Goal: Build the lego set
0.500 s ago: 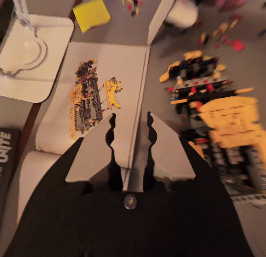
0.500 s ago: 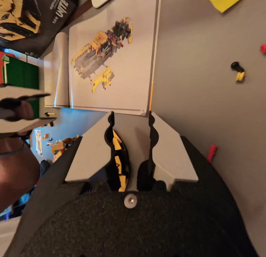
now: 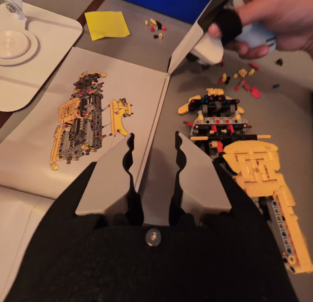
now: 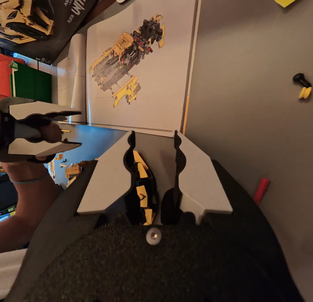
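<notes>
Left gripper (image 3: 153, 136) pulled back, jaws still wide, empty; car model (image 3: 237, 158) sharper. Right gripper (image 4: 154, 136) unchanged, wide over counter (image 4: 245, 107).

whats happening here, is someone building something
A person is building a yellow and black lego car with a handheld gripper in each hand. The left gripper hovers open and empty between the open instruction booklet and the half-built car on the grey table. The right gripper is open too; a yellow and black assembly shows between its fingers, ungripped. Loose pieces lie scattered beyond the car.
</notes>
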